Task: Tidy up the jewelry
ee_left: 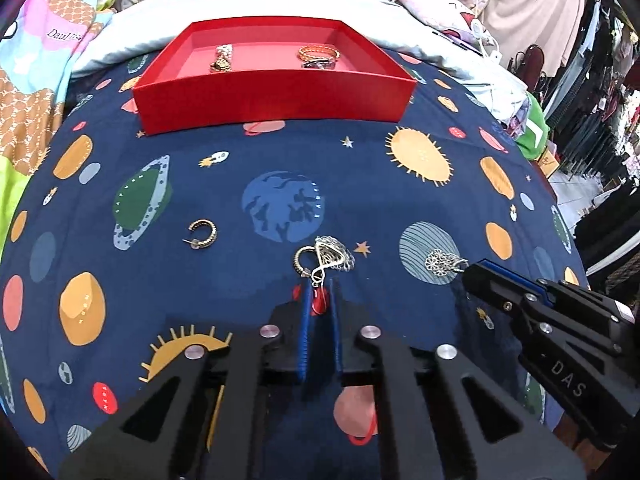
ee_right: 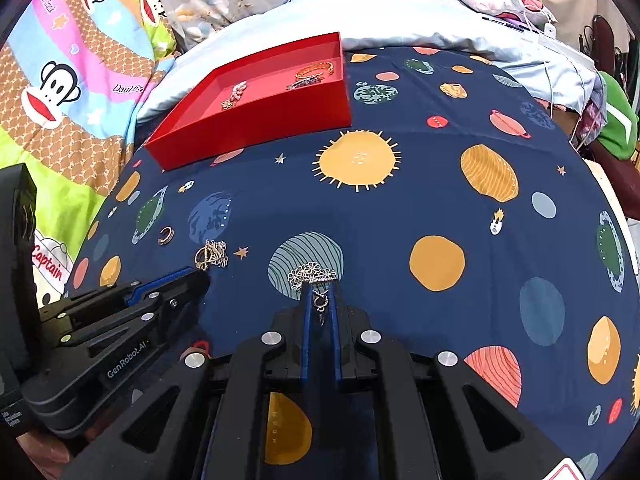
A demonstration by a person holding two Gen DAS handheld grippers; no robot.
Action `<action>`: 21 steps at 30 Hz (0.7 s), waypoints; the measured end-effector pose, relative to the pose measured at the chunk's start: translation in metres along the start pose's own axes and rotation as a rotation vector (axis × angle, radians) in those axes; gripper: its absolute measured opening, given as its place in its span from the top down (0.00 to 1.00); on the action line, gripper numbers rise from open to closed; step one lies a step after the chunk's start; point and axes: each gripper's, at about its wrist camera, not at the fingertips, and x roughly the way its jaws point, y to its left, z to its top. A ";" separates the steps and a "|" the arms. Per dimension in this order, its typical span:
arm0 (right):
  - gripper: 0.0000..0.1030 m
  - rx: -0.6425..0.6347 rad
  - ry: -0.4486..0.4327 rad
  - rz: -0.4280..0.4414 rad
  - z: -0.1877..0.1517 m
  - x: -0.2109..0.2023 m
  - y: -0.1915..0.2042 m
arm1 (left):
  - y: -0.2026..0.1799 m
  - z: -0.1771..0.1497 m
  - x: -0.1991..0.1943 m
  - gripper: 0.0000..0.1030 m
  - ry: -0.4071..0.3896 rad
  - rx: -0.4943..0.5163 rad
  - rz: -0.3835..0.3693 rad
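Both grippers are resting low over the navy planet-print cloth, each pointing steeply downward. Left gripper is sitting with its blue-lined jaws drawn almost together, nipping the lower end of a tangled cluster of gold and silver jewelry; the bulk of that cluster is lying on the cloth just ahead of the fingertips, below the blue Earth print, and a red printed shape is showing through the narrow gap behind the tips. Right gripper is likewise sitting nearly closed, its jaws pinching the ring-and-clasp end of a silver flower-link piece, whose filigree part is lying on the striped planet print directly in front of the tips. In the left wrist view, the right gripper is entering from the lower right, its tip touching the same flower-link piece. A single gold hoop earring is lying loose on the cloth, well to the left of the cluster, beside the ringed Saturn print. A red tray is standing at the far edge of the cloth, well apart from both grippers; it is containing a pale beaded piece with a gold charm on its left side and an orange-gold bracelet with a darker item against it on the right
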 end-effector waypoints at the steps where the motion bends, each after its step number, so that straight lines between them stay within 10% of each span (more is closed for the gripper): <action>1: 0.93 0.001 0.000 0.000 0.000 0.000 0.000 | -0.001 0.000 0.001 0.98 0.002 0.004 -0.007; 21: 0.93 0.002 -0.111 0.041 0.023 -0.044 0.003 | 0.002 0.023 -0.060 1.00 -0.110 -0.014 -0.072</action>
